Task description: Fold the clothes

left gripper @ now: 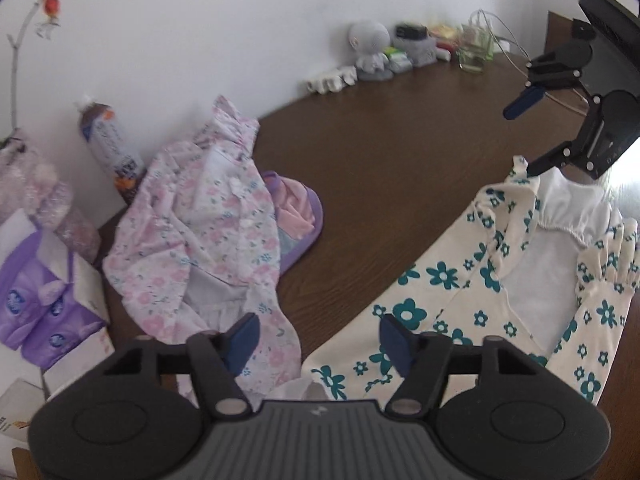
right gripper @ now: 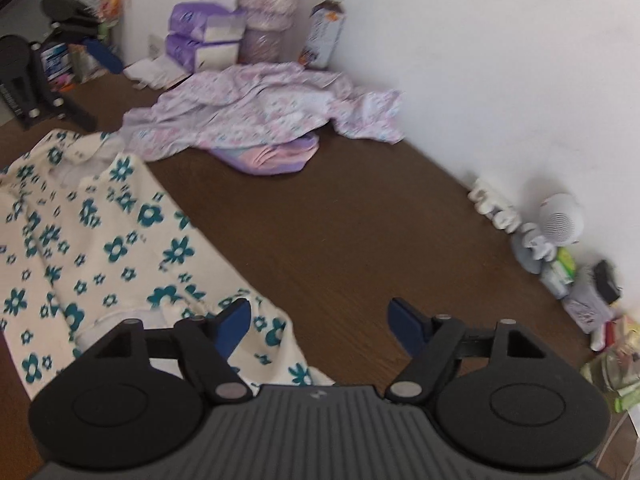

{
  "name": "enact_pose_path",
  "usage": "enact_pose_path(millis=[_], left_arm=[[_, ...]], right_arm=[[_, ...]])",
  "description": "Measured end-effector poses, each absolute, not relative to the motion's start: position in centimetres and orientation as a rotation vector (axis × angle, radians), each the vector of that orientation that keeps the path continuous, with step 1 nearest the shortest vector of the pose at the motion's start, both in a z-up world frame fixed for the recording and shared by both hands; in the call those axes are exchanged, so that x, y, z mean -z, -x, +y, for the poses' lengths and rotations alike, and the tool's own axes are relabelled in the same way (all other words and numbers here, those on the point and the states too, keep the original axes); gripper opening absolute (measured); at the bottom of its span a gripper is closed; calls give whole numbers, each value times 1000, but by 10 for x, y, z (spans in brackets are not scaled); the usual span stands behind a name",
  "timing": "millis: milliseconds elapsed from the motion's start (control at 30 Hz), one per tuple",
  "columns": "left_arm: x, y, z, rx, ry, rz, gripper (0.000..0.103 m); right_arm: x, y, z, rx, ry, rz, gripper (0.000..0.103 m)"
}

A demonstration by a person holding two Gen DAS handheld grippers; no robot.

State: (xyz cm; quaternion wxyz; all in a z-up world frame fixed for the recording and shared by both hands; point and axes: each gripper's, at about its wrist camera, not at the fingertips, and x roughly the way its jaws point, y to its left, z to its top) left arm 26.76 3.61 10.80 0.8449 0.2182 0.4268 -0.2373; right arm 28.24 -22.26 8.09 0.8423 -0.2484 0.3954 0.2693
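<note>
Item: cream garment with teal flowers (left gripper: 460,280), spread on the brown table (left gripper: 380,160) under both tongs; we judge it light, limp, best pinched at its gathered waistband. Left gripper (left gripper: 320,344) and right gripper (right gripper: 320,324): jaws apart, empty

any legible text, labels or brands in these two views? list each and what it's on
None can be read.
Bottle label: print too blurred.
Purple tissue packs: round blue logos, lettering illegible.
Black stand: white vertical lettering, too small and blurred.
Left gripper body: a small emblem, no words.
</note>
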Motion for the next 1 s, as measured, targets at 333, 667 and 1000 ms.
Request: enact_pose_path(millis=[333, 667, 1000], left_arm=[[-61, -302, 40, 674, -459, 990, 37], [-41, -327, 45, 756, -446, 1067, 35], [-38, -333, 37, 824, -537, 1110, 26]], right_arm=[[-43, -322, -230, -756, 476, 985, 48], [-15, -348, -241, -858, 416, 1080, 42], [-8, -358, -234, -920, 458, 1139, 36]])
